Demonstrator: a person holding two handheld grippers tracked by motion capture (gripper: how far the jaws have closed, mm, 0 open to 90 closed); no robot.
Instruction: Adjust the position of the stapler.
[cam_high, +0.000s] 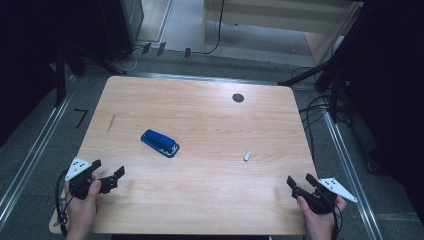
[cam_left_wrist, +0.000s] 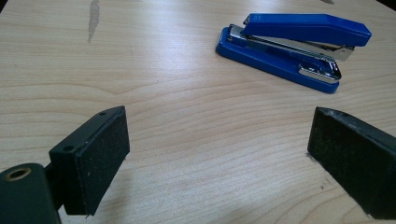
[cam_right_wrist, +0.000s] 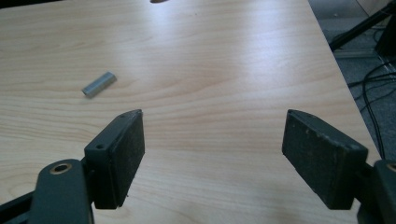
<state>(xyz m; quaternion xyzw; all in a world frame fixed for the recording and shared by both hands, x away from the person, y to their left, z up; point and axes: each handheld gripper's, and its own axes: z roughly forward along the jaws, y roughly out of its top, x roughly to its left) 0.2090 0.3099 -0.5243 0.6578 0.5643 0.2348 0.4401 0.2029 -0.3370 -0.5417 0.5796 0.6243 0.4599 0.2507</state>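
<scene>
A blue stapler (cam_high: 160, 143) lies closed on the wooden table (cam_high: 200, 120), left of centre; the left gripper view shows the stapler (cam_left_wrist: 292, 44) ahead and to the right of the jaws. A small grey strip of staples (cam_high: 247, 155) lies right of centre, and the same strip (cam_right_wrist: 99, 84) lies up-left of the right jaws. My left gripper (cam_high: 108, 172) rests at the table's near left corner, open, with nothing between its pads. My right gripper (cam_high: 300, 180) is low at the near right edge, open and empty too.
A round dark grommet (cam_high: 238, 98) sits in the tabletop near the far edge. Cables (cam_high: 315, 107) trail over the floor to the right of the table. Metal rails (cam_high: 30, 155) run along both sides. Bare wood lies between the two grippers.
</scene>
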